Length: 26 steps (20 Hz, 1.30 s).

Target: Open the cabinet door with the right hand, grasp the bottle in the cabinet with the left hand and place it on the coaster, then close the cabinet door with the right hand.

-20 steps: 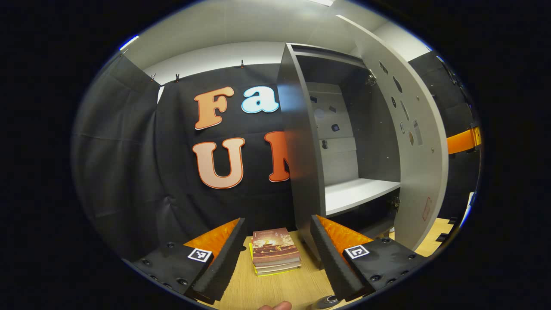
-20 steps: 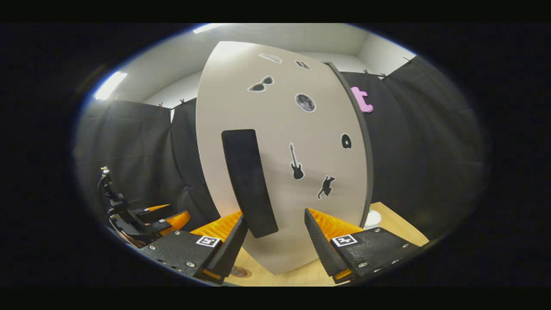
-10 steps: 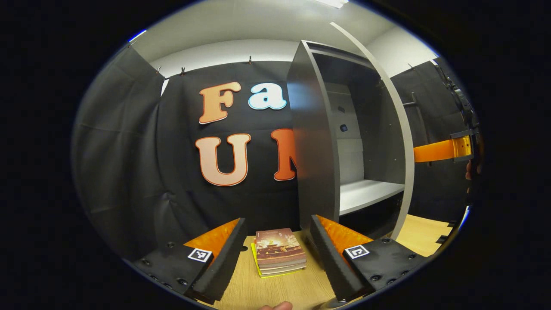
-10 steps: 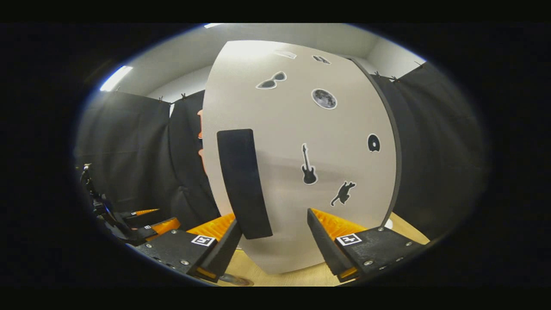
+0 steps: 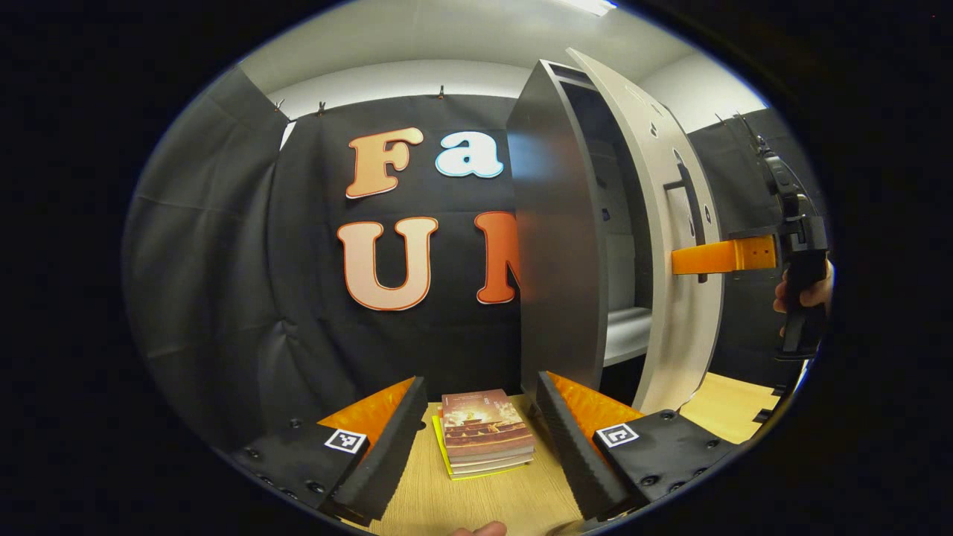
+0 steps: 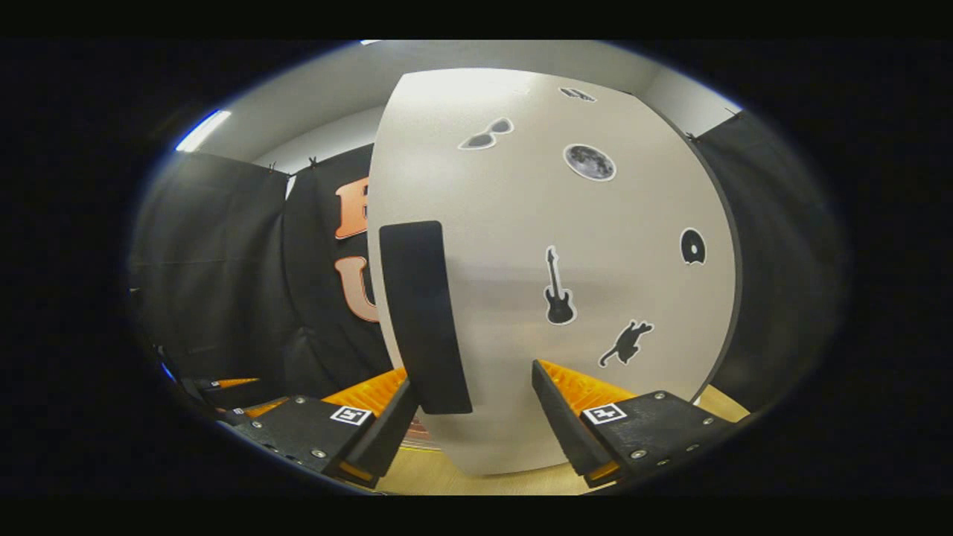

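Observation:
In the left gripper view the grey cabinet (image 5: 558, 246) stands right of centre, and its door (image 5: 670, 223) is swung most of the way to it, leaving a narrow gap. Through the gap a white shelf (image 5: 628, 335) shows. The right gripper (image 5: 715, 257), held by a hand (image 5: 802, 292), reaches against the door's outer face by the black handle (image 5: 691, 216). In the right gripper view the pale door (image 6: 566, 283) with stickers is close ahead. My right gripper (image 6: 476, 417) is open, with the handle's (image 6: 424, 316) lower end beside its left finger. My left gripper (image 5: 476, 439) is open over the table.
A stack of books (image 5: 484, 432) lies on the wooden table (image 5: 499, 502) between my left gripper's fingers, just left of the cabinet's foot. A fingertip (image 5: 476, 530) shows at the bottom edge. Black cloth walls the booth behind and to the left.
The door has swung steadily toward the cabinet, narrowing the view of the inside. The right gripper has followed the door. The left gripper has stayed nearly still.

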Motion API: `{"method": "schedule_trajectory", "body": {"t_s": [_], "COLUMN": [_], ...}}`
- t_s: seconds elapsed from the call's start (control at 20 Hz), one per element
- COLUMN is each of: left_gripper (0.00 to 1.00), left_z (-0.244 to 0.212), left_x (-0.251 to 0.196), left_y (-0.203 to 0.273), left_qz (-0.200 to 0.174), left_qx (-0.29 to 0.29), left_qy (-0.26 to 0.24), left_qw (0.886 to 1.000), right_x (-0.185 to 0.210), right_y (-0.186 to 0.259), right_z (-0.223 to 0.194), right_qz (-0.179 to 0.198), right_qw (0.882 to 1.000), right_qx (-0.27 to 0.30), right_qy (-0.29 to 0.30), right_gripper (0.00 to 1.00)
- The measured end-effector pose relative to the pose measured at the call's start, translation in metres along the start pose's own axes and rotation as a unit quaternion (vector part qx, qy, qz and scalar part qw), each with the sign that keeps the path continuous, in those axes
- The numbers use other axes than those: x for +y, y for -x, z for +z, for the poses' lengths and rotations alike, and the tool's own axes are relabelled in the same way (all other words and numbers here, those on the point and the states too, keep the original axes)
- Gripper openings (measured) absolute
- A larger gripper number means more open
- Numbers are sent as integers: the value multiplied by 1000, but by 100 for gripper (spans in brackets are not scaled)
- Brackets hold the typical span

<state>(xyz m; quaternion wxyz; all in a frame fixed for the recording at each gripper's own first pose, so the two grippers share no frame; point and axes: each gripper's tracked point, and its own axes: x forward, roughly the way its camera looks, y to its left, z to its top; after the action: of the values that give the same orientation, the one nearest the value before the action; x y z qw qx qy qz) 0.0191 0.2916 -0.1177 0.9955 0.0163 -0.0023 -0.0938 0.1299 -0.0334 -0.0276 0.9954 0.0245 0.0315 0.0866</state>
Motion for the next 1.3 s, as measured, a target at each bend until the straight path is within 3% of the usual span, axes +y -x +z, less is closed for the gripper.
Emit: {"method": "schedule_trajectory", "body": {"t_s": [0.2, 0.25, 0.35, 0.4, 0.7, 0.75, 1.0, 1.05, 1.1, 1.3], "left_gripper": [100, 96, 100, 96, 97, 92, 99, 99, 92, 96], "left_z": [-6, -8, -11, -12, -17, -17, -22, -22, -20, -3], "left_x": [9, 9, 12, 13, 15, 15, 11, 9, 6, -9], "left_y": [-9, -12, -16, -18, -26, -26, -26, -25, -22, -5], "left_qz": [0, 0, -1, -1, 2, 5, 19, 20, 22, 24], "left_qx": [3, 4, 7, 8, 11, 10, 19, 20, 21, 11], "left_qy": [2, 3, 7, 8, 15, 16, 25, 26, 27, 25], "left_qw": [1000, 1000, 1000, 1000, 1000, 1000, 999, 999, 999, 999], "right_x": [2, 3, 2, 2, 2, 2, 2, 2, 1, 2], "right_y": [-8, -8, -9, -10, -11, -12, -14, -14, -14, -16], "right_z": [-1, -1, -2, -2, -2, -2, -2, -2, -2, -2], "right_qz": [-10, -16, -27, -32, -47, -47, -43, -42, -42, -31], "right_qw": [1000, 1000, 1000, 999, 999, 999, 999, 999, 999, 1000], "right_qx": [-3, -4, -5, -7, -11, -12, -10, -10, -9, -6], "right_qy": [-4, -2, 12, 16, 14, 16, 15, 15, 13, 0], "right_gripper": [89, 88, 88, 88, 89, 89, 90, 90, 90, 90]}}
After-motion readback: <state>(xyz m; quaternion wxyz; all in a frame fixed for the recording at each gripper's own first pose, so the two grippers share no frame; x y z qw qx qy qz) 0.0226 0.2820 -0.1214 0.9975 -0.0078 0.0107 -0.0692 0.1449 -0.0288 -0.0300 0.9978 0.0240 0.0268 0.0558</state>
